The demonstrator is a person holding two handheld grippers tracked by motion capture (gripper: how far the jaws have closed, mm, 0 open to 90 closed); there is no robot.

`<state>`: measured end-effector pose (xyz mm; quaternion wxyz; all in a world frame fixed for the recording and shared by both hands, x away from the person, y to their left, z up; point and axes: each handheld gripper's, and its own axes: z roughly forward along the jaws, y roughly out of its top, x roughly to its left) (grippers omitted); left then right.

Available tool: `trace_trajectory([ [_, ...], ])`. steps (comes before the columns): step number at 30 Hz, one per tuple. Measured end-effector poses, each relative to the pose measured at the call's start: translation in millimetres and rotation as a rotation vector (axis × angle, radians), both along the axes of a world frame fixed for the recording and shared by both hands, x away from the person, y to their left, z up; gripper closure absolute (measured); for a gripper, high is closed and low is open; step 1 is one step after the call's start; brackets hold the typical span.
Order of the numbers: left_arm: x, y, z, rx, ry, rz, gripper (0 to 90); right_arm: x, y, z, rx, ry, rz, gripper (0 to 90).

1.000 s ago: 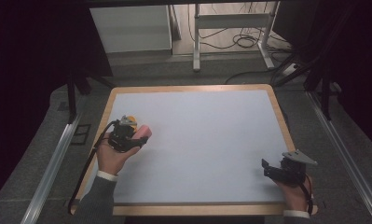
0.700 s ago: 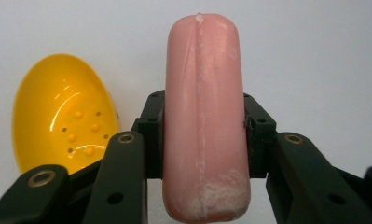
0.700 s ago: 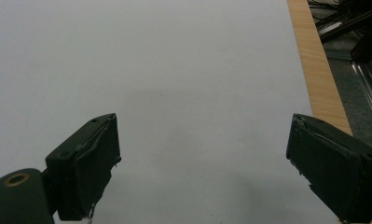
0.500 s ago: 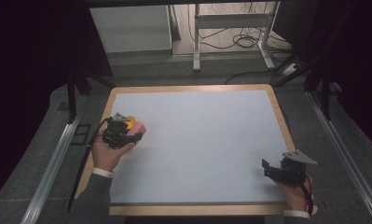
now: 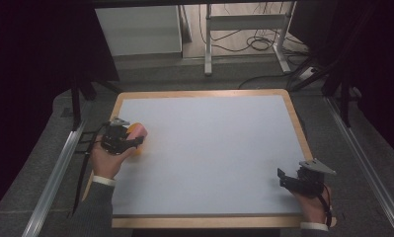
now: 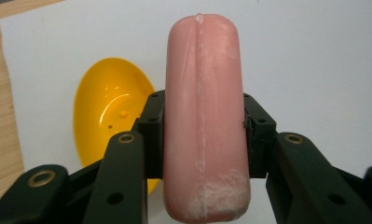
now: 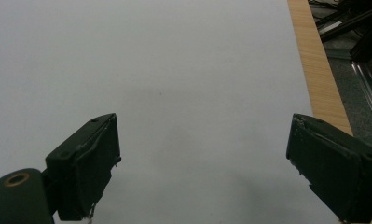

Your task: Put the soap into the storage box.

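Dark surroundings enclose a grey floor with metal rails at both sides and cables behind. At the centre stands the table, wood-edged and covered by a white sheet.

Right gripper: rests near the front right corner of the table. In the right gripper view its fingers stand wide apart with bare white sheet between them. It holds nothing. Position matches that of one second ago.

Left gripper: located at the left edge of the table, roughly midway along it. Over the last second it has travelled left and slightly away from the person, carrying its load with it.

Pink sausage-shaped object: clamped across its middle between the left gripper's fingers, both ends projecting beyond them. Its surface shows a lengthwise seam and pale scuffing near the lower end. Whether it is real food or a toy cannot be determined.

Yellow dish: a small oval plastic piece lying on the sheet just below and beside the held object, close to the table's left wooden edge.

Assessment: the leftward move has brought the pink object over the dish, so placing it there appears to be the step in hand. Release has not yet occurred.
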<state>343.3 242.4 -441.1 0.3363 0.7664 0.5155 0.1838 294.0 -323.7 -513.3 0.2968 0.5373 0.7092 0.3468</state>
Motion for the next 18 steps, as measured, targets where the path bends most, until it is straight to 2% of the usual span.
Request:
trace_trajectory([
  [3, 1.5, 4.9, 0.2, -0.011, 0.007, 0.006, 60.1, 0.2, -0.1, -0.5, 0.0, 0.003, 0.001, 9.2],
  [9, 2.9, 11.5, 0.8, -0.015, -0.013, 0.035, 60.1, -0.2, 0.8, 0.8, 0.001, 0.003, -0.001, 9.2],
  [18, 5.8, 19.0, -1.3, -0.019, -0.012, 0.057, 60.1, -0.2, -0.3, 0.2, -0.001, -0.001, -0.008, 9.2],
])
